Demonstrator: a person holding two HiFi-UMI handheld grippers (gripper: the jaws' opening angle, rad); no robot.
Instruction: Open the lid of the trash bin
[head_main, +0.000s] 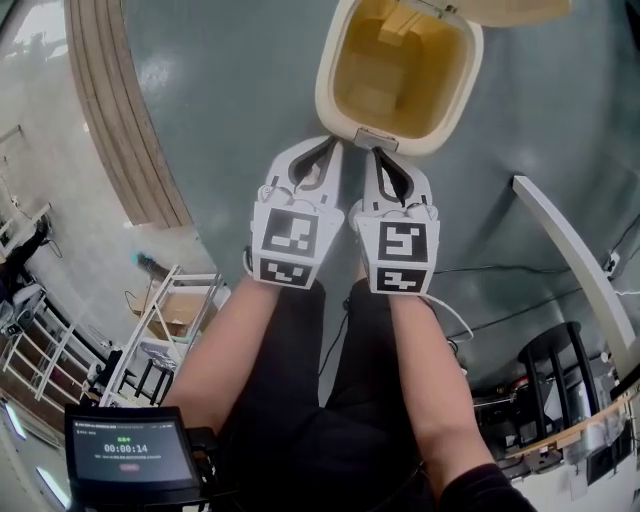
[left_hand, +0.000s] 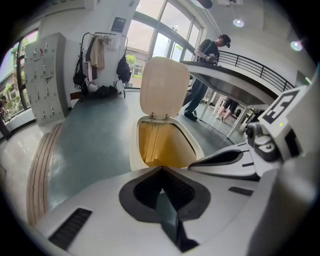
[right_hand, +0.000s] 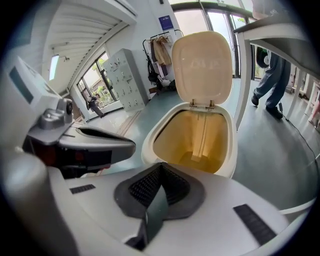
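Standing upright, the lid (right_hand: 202, 65) leaves the trash bin (head_main: 324, 85) open; left gripper (head_main: 333, 145) and right gripper (head_main: 378, 152), jaws together and empty, hover at its rim, possibly touching.

Left tongs (head_main: 333, 146), right tongs (head_main: 376, 152) side by side (both closed).

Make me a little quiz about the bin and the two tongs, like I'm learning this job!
1. True or false: the lid of the trash bin stands open.
2. What do the left tongs hold? A) a bag B) the lid C) nothing
3. Fill in: the right tongs are ____ (open or shut).

Key: 1 true; 2 C; 3 shut.
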